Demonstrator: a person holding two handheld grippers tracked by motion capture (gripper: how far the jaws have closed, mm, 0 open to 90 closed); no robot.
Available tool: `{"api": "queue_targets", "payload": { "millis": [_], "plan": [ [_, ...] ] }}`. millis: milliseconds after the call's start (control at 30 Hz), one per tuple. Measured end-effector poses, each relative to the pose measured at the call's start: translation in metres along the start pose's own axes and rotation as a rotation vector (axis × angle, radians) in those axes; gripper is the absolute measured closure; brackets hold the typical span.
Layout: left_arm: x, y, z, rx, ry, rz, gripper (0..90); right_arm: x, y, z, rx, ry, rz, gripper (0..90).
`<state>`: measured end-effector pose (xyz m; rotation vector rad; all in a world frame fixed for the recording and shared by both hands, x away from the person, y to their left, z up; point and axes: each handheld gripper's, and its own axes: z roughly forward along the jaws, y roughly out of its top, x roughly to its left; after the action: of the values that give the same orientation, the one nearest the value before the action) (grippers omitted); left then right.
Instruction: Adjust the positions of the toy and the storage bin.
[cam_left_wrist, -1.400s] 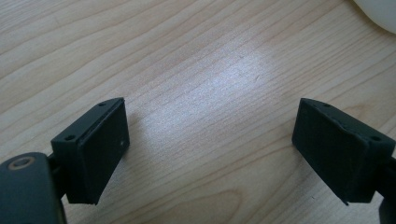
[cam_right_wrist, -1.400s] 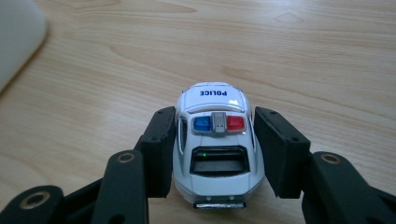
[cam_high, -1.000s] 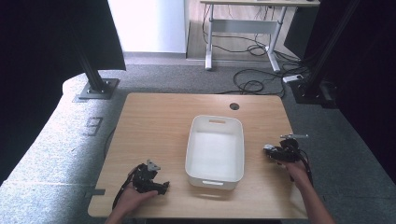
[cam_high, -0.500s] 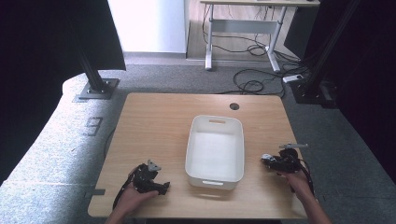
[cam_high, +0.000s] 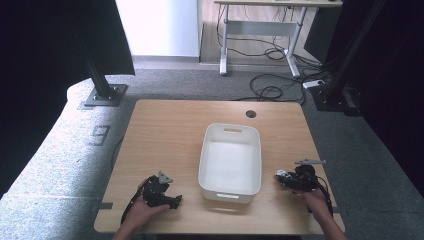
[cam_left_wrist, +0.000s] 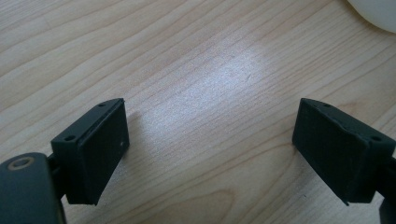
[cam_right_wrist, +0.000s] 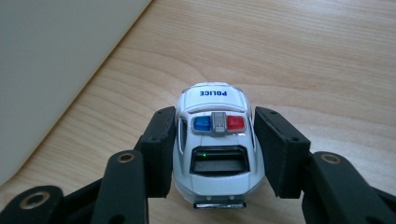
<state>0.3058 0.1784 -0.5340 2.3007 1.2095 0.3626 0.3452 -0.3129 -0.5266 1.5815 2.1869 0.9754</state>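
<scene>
- Your right gripper (cam_right_wrist: 212, 154) has come down and back toward you over the last second; it now sits low over the near right of the desk (cam_high: 170, 130), just beside the white tub (cam_high: 230, 159).
- Its fingers (cam_right_wrist: 159, 149) are clamped on a toy police car (cam_right_wrist: 214, 144), one pad on each flank. The wheels are hidden, so you cannot tell whether it rests on the wood.
- Judged from that, the grasp is made, and the lift toward the tub is likely next.
- Your left gripper (cam_left_wrist: 212, 154) has stayed at the near left, its fingers (cam_left_wrist: 100, 144) spread wide over bare wood.
- The car is glossy white, rounded, with a blue-and-red light bar and "POLICE" on the hood; smooth sides may slip against flat matte pads.
- The tub is smooth plastic with rounded corners and slot handles; the desk is pale grained wood.
</scene>
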Motion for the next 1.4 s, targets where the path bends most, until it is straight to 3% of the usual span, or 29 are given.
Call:
{"api": "queue_targets", "payload": {
  "millis": [133, 333, 567, 800, 1100, 1400],
  "plan": [
    [0.000, 0.000, 0.000, 0.000, -0.002, 0.005, 11.3, 0.006, -0.005, -0.004, -0.008, 0.004, 0.014, 50.4],
    [-0.001, 0.000, 0.000, 0.000, -0.006, 0.007, 11.2, 0.014, -0.011, -0.003, 0.000, -0.005, -0.007, 50.3],
    [0.000, 0.001, 0.001, 0.003, -0.010, 0.010, 11.1, 0.014, -0.013, 0.001, 0.005, -0.007, -0.015, 50.0],
    [-0.001, 0.000, 0.000, 0.000, -0.008, 0.008, 11.1, 0.018, -0.014, 0.004, 0.008, -0.028, -0.065, 49.1],
    [-0.001, 0.001, 0.000, 0.004, -0.009, 0.009, 10.8, 0.018, -0.014, 0.003, 0.007, -0.029, -0.075, 48.7],
    [-0.001, 0.003, 0.002, 0.009, -0.015, 0.018, 9.7, 0.016, -0.017, -0.001, -0.016, -0.039, -0.096, 41.1]
  ]
}}
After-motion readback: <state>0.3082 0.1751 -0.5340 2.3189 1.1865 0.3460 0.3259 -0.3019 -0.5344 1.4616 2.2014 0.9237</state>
